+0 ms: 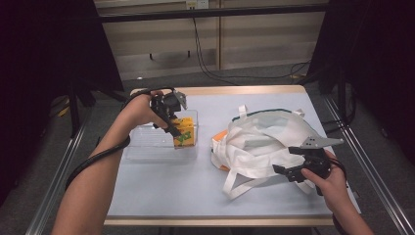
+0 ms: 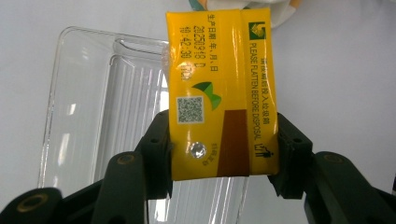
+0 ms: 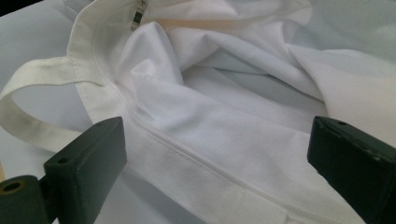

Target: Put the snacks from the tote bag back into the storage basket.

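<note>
My left gripper (image 1: 175,131) is shut on a yellow drink carton (image 1: 185,132), holding it over the right end of a clear plastic tray (image 1: 147,144). In the left gripper view the carton (image 2: 219,93) sits clamped between both jaws, its printed face toward the camera, with the tray (image 2: 93,116) beneath. A white cloth tote bag (image 1: 264,142) lies crumpled at the table's centre right. My right gripper (image 1: 283,161) stands open at the bag's near right edge. In the right gripper view the wide-apart jaws frame the bag's rim seam (image 3: 196,154), and a strap (image 3: 32,126) loops off to the left.
An orange item (image 1: 220,134) pokes out under the bag's left side. The pale table (image 1: 195,191) has bare surface along its front. Dark curtains and metal rails flank both sides, and cables run across the floor behind.
</note>
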`<state>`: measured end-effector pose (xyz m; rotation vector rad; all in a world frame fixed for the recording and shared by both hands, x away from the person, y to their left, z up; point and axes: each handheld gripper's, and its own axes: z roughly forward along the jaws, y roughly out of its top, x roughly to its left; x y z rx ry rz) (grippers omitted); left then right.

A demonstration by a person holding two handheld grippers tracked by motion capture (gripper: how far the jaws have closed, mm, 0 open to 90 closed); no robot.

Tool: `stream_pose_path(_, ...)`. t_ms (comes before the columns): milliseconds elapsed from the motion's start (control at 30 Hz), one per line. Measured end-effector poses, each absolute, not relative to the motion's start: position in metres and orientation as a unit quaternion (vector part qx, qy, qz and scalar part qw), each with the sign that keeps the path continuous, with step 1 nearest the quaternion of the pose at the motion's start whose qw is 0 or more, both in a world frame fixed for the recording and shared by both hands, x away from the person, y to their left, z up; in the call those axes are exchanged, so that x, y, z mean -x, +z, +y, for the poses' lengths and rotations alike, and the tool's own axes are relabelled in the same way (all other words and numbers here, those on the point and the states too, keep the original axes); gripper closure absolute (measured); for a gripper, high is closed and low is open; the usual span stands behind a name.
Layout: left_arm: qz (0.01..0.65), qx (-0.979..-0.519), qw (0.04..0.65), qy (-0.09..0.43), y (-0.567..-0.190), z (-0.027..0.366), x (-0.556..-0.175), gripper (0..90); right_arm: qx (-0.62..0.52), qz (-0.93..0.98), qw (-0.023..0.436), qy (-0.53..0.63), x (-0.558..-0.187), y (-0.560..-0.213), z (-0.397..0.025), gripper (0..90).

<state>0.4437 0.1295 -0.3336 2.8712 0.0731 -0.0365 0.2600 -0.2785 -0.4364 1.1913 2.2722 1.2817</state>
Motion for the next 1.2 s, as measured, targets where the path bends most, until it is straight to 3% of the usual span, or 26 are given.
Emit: stream_pose_path(1200, 0.006, -0.991, 0.133, -0.020, -0.355, 0.127, -0.440, 50.0, -0.409, 0.786, 0.137, 0.443, -0.260, -0.436, -0.278, 4.5)
